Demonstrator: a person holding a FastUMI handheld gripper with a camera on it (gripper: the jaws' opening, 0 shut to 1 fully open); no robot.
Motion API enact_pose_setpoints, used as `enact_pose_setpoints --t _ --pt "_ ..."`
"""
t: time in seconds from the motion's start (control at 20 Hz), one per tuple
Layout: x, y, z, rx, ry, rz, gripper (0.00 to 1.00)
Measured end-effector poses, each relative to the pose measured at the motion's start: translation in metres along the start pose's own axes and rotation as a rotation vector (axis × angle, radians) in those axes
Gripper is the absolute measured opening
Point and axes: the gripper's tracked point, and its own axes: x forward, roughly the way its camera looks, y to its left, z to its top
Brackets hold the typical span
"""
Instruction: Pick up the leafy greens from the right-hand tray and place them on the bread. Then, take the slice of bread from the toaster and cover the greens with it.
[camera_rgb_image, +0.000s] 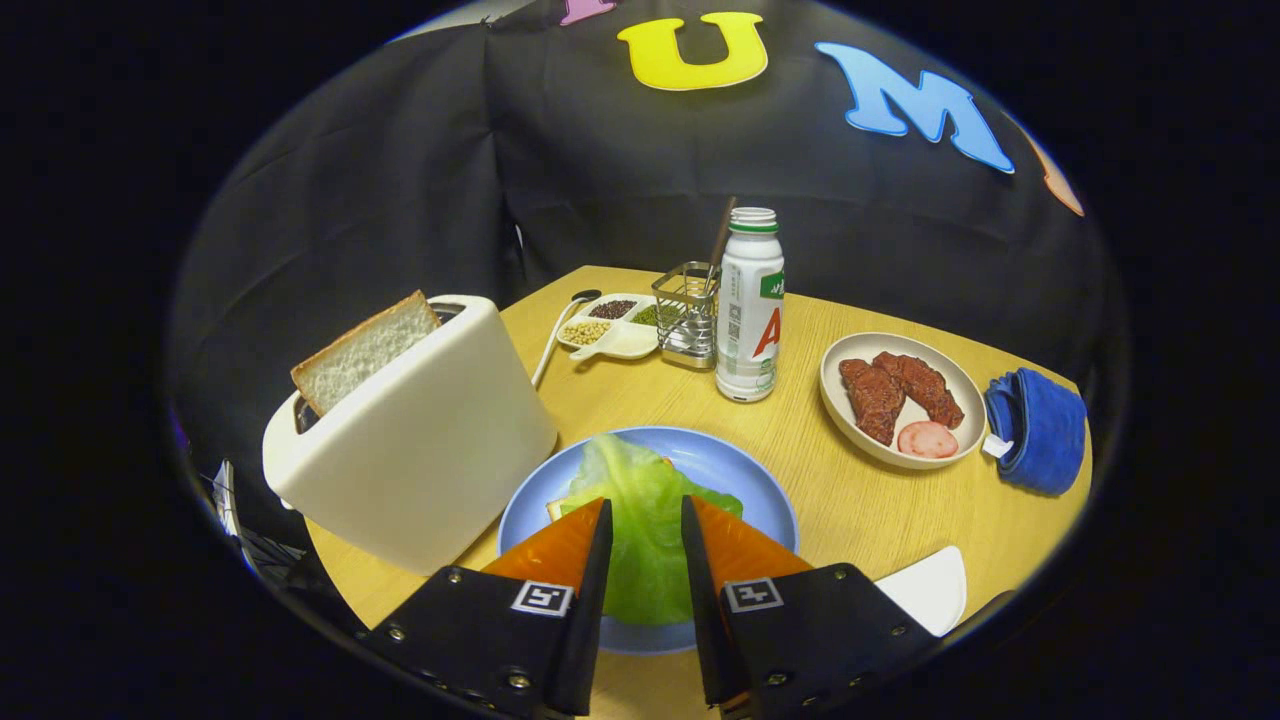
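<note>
We see the leafy greens (640, 510) lying on the blue plate (745, 475), right in the gap between our jaws and a little ahead of them. A small corner of bread (553, 510) peeks out from under the greens, next to one jaw. The gripper (646, 520) is over the near side of the plate. Its jaws are apart. The green leaf runs between them, and we cannot tell if the jaws touch it.

Next to the plate stands the white toaster (420, 450). A slice of bread (362, 350) sticks up out of its slot, leaning a bit. It is well apart from the jaws.

Beyond the plate on the desk (860, 500) stands a white bottle (750, 305) with a green cap. Just beside it is a little wire basket (688, 315), and next to that a small white dish (612, 325) with beans and seeds in its parts. A round white plate (900, 398) holds dark red meat and a pink slice. A folded blue cloth (1040, 430) lies beside that plate. A white tray corner (930, 588) shows close to the gripper.
</note>
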Motion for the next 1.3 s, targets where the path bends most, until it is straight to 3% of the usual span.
enact_pose_setpoints --t 0.15,0.7,0.9,1.3 --pt "-0.019 0.006 0.006 0.015 -0.064 0.012 0.41" --pt "-0.061 0.023 0.005 0.06 -0.405 -0.139 0.41" --pt "-0.071 0.036 0.012 0.021 -0.501 -0.177 0.41" --pt "-0.077 0.102 0.03 -0.005 -0.573 -0.114 0.41"
